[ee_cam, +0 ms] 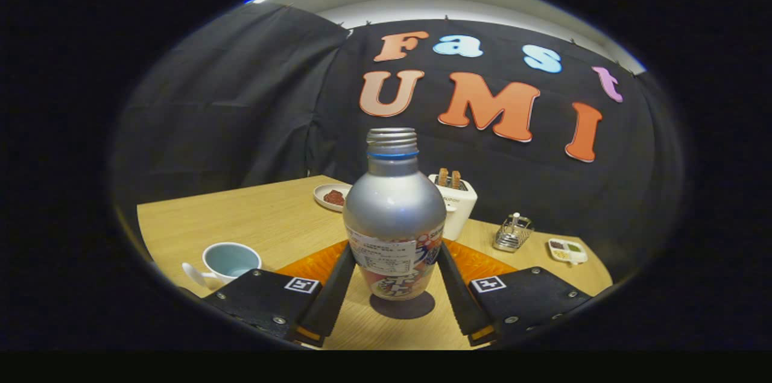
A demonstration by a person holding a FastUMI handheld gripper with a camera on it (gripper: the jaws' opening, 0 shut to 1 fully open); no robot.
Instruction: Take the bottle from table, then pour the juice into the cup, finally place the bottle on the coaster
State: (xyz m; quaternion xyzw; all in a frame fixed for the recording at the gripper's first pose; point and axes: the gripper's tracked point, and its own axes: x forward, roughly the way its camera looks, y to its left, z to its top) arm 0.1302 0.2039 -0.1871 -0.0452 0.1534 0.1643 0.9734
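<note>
Bottle [394,214]: silver metal, uncapped, upright, lifted just above wooden bench [241,220], shadow beneath. Jaws of gripper [395,286] clamped on labelled lower body, 2 fingers [335,286] flanking. Smooth, rigid, probably slippery; grip low, keep upright. Pale blue cup [231,261] left; orange coaster [482,263] behind.

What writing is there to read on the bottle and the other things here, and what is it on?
Bottle label: printed text, too small and blurred to read.
Toaster: faint mark on the front, too blurred to read.
Square tags behind the fingers: black-and-white patterns, no words.
The gripper has its fingers pressed on both sides of the bottle.
</note>
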